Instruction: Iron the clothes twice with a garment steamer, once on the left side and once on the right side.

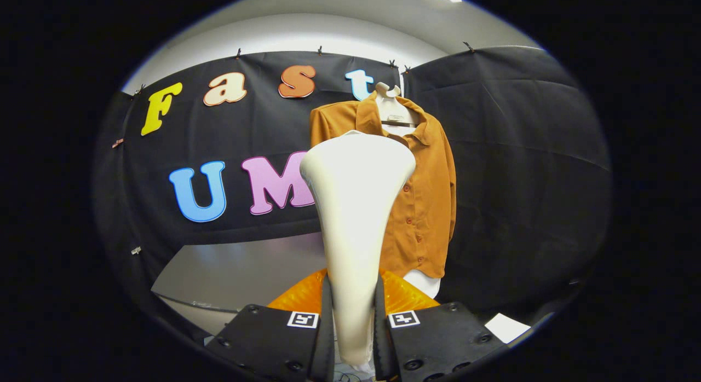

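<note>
My gripper (354,305) is shut on the handle of a white garment steamer (356,207), which rises upright between the fingers and flares into a wide head at the top. Beyond the steamer, an orange button-up shirt (427,201) hangs on a white mannequin form (390,100) against the black cloth wall. The steamer's head stands in front of the shirt's left half and hides it. A gap remains between the head and the shirt; how wide it is I cannot tell.
A grey table surface (235,272) lies below the cloth wall to the left of the steamer. A white sheet of paper (506,327) sits by the right finger. The white hem of the mannequin form (424,283) shows under the shirt.
</note>
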Demonstrator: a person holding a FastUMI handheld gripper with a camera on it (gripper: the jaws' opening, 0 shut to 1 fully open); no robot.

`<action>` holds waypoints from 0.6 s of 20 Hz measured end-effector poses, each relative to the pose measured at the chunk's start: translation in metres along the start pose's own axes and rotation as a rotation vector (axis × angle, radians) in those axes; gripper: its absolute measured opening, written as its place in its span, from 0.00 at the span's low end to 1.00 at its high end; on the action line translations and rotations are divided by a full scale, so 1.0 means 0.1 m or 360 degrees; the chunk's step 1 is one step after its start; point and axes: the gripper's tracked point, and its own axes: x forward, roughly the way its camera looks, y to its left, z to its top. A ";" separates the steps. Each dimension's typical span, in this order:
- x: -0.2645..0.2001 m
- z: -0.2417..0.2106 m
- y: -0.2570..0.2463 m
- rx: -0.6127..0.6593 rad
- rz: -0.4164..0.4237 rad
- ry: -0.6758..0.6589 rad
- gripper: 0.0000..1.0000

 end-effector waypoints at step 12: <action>1.29 0.33 -0.48 0.0013 0.0238 0.0019 0.32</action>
